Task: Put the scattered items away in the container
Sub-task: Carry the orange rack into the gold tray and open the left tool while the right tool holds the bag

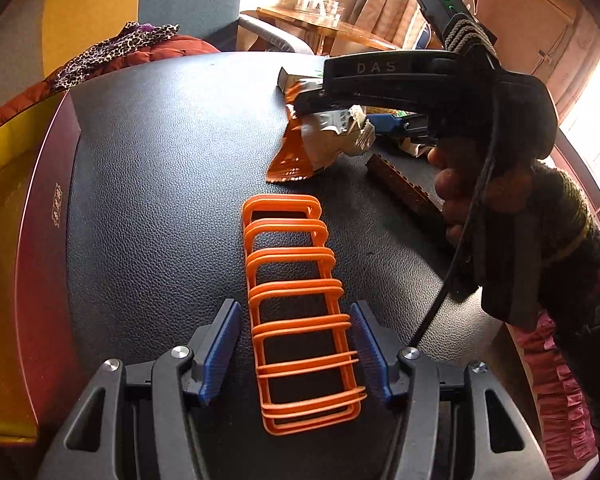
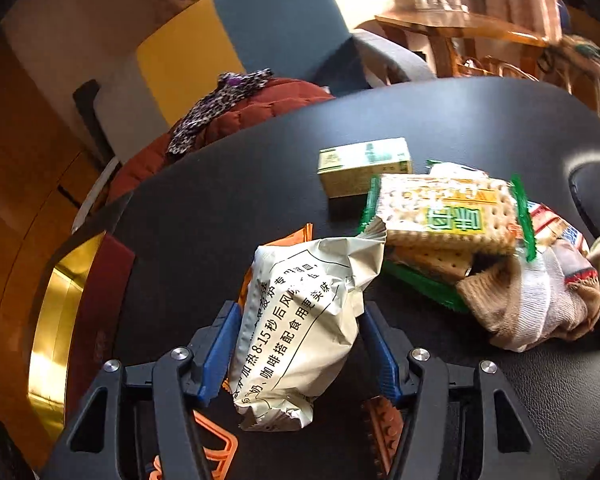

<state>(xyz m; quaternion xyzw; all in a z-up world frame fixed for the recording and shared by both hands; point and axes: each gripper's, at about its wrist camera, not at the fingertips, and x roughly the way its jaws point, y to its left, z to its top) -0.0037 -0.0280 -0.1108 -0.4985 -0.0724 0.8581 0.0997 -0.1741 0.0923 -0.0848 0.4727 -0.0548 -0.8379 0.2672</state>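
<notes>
Snack packet [image 2: 296, 336] between right tongs [image 2: 300, 356]

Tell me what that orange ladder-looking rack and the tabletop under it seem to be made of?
The orange rack looks like moulded plastic: uniform matte colour, thin rounded bars, no metallic glint. The tabletop looks like black leather or leatherette, judging by its pebbled grain and soft sheen; which of the two, the pictures cannot settle.

Table [image 1: 160, 168]: black pebbled leatherette, showing a soft sheen. Rack [image 1: 300, 304]: smooth orange plastic. Snack packet [image 2: 300, 332]: crinkled matt film. Container [image 1: 4, 240]: lining reflecting as glossy gold foil. Sock [image 2: 540, 308]: ribbed knitted cloth.
</notes>
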